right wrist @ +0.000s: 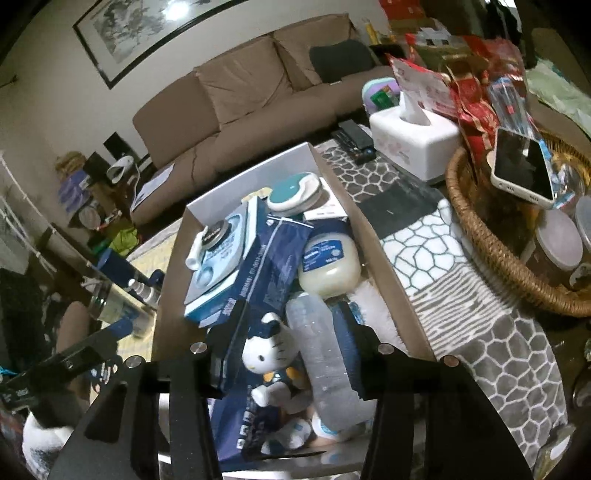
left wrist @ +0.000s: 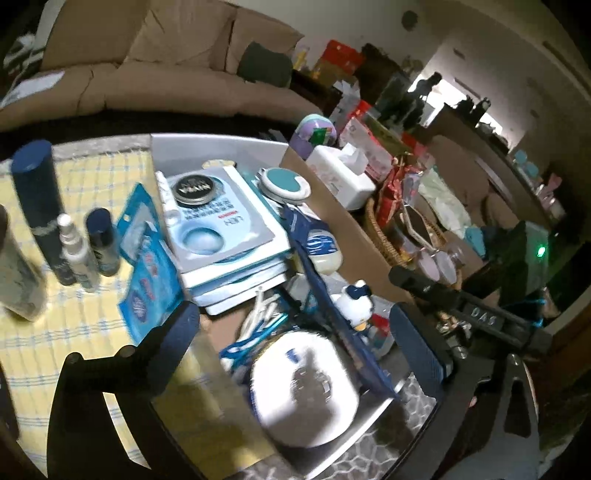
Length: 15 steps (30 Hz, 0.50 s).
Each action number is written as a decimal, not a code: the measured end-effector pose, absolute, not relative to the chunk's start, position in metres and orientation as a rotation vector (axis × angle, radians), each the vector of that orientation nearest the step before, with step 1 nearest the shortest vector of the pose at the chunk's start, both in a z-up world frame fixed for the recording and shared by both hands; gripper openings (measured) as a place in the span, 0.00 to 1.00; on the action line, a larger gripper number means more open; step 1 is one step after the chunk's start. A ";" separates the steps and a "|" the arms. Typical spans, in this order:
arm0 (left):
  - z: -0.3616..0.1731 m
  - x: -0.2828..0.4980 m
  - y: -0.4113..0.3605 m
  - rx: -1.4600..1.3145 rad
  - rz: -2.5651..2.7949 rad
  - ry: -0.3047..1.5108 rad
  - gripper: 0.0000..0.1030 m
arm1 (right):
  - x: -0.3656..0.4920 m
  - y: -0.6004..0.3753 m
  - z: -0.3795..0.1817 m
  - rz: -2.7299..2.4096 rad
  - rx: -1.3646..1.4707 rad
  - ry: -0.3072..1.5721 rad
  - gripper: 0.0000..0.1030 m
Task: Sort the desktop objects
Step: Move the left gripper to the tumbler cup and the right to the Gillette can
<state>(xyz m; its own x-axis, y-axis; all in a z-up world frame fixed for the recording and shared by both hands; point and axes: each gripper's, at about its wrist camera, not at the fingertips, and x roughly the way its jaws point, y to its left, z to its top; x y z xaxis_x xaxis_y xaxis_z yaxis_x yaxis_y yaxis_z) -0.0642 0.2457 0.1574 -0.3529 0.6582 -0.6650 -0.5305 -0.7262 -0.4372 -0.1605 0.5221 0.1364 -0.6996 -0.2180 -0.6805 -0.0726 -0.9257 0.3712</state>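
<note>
Right wrist view is showing the right tongs [right wrist: 288, 354] hanging apart over the near end of a cardboard box [right wrist: 384, 258], their dark blue pads flanking a cat figurine [right wrist: 264, 352] and a clear bottle [right wrist: 323, 354] without gripping either. Judging from that, one of these two is probably the next pick. Beyond them a dark blue carton [right wrist: 269, 266] is leaning across a stack of pale blue boxes [right wrist: 218, 269], and a jelly jar [right wrist: 328, 264] is lying on its side against the right wall, as if everything were dropped in loose for sorting. A teal compact [right wrist: 293, 192] is sitting at the far end.

Left wrist view is showing the left tongs [left wrist: 295, 332] also spread wide and empty, hovering above a white round lid [left wrist: 306, 387] at the box's near end. To the left, outside the box, spray bottles [left wrist: 74, 251] and a tall dark can [left wrist: 38, 199] are standing upright in a group on a yellow checked cloth [left wrist: 85, 332], likely the sorted pile, with blue packets [left wrist: 147, 258] lying beside them.

Right of the box the counter is wearing a grey patterned cloth [right wrist: 480, 325], carrying a wicker basket [right wrist: 472, 221] with a phone [right wrist: 521, 166] on top and a tissue box [right wrist: 417, 136]. Farther off, a brown sofa [right wrist: 240, 110] is standing under a framed picture [right wrist: 147, 33] in a cluttered living room.
</note>
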 end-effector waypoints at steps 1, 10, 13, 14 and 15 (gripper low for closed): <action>0.158 -0.063 0.241 -1.124 2.116 -0.180 1.00 | -0.160 0.517 0.139 -2.767 1.168 -0.560 0.55; 0.152 -0.063 0.152 -1.128 2.169 -0.196 1.00 | -0.161 0.443 0.172 -2.722 1.015 -0.396 0.81; 0.151 -0.064 0.112 -1.136 2.210 -0.218 1.00 | -0.164 0.411 0.180 -2.696 0.983 -0.341 0.82; 0.150 -0.064 0.099 -1.139 2.226 -0.221 1.00 | -0.165 0.399 0.181 -2.683 0.979 -0.324 0.82; 0.150 -0.063 0.081 -1.141 2.249 -0.223 1.00 | -0.167 0.388 0.182 -2.670 0.977 -0.305 0.82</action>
<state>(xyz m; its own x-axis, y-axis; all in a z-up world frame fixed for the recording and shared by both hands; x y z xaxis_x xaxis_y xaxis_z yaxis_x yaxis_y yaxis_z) -0.0633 0.0809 0.1504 -0.4502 0.5810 -0.6781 -0.4367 -0.8056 -0.4003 -0.1672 0.3875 0.1819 -0.7318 -0.3314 -0.5956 0.1888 -0.9382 0.2901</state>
